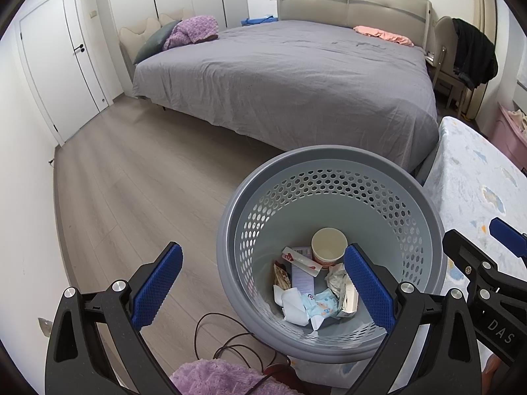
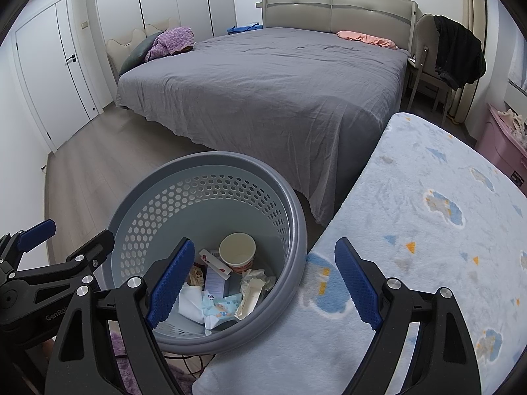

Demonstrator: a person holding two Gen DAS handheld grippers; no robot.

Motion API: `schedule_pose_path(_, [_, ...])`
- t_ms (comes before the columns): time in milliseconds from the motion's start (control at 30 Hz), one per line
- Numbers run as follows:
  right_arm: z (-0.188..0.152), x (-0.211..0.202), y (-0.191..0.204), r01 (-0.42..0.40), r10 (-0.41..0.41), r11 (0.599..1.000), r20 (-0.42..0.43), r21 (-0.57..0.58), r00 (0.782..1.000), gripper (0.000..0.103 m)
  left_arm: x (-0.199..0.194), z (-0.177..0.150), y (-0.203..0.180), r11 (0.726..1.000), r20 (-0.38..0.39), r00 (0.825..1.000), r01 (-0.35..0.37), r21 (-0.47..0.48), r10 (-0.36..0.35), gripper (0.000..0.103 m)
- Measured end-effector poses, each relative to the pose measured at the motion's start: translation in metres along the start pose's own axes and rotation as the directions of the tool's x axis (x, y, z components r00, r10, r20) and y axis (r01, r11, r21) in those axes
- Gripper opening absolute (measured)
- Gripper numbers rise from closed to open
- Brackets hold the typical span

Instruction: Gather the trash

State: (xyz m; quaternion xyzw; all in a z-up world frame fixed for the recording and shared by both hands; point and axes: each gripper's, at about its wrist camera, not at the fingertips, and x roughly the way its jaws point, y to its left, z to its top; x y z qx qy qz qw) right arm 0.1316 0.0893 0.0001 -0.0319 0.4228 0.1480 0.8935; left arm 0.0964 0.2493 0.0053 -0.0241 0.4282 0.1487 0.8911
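Note:
A grey perforated bin (image 1: 329, 151) (image 2: 210, 158) stands on the floor beside the bed. Inside lie a paper cup (image 1: 329, 243) (image 2: 237, 248), a blue wipe pack (image 1: 324, 306) (image 2: 220, 306), crumpled tissues (image 1: 293, 306) and wrappers. My left gripper (image 1: 263, 284) (image 2: 70, 235) hovers open above the bin's near left side, one finger over the inside and one over the floor. My right gripper (image 2: 262, 283) (image 1: 477, 240) is open too, spanning the bin's right rim, and its right finger hangs over the blanket. Neither holds anything.
A cloud-patterned blue blanket (image 2: 428, 230) covers a surface right of the bin. Behind stands a large bed with a grey sheet (image 1: 280, 75). A dark cable (image 1: 214, 345) and purple fluffy fabric (image 1: 214, 378) lie near the bin's foot. Wood floor (image 1: 131, 197) stretches left toward a white door (image 1: 59, 65).

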Motion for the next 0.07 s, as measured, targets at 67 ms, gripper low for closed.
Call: schedule_pose_path(67, [0.0000, 0.0000, 0.0000, 0.000, 0.000, 1.000, 0.000, -0.001, 1.000, 0.083, 0.0000, 0.0001, 0.0000, 1.000, 0.001, 1.000, 0.001, 0.000, -0.001, 0.097])
